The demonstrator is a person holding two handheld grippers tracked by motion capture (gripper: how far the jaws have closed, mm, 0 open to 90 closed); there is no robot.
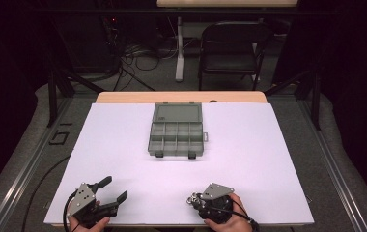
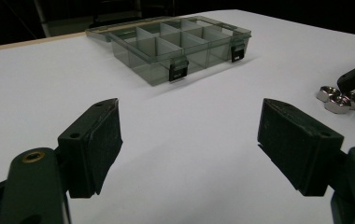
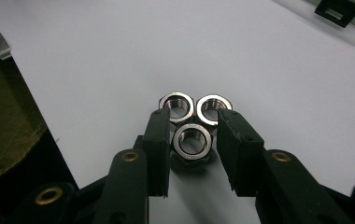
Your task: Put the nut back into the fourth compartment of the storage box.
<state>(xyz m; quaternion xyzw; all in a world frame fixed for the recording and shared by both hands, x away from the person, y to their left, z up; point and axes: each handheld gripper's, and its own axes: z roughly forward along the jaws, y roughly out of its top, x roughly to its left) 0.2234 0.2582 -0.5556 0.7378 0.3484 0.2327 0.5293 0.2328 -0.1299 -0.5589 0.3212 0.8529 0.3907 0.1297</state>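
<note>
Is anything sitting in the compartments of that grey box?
No, the open organizer box shows only bare dividers and empty compartments in the left gripper view.

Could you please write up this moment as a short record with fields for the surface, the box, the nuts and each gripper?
surface: white sheet over a wooden table
box: grey compartment box, lid open, compartments look empty, at the far middle of the sheet
nuts: three steel hex nuts clustered near the front edge
left gripper: open, nothing between its jaws
right gripper: jaws on either side of the nearest nut; whether they touch it is unclear
</note>
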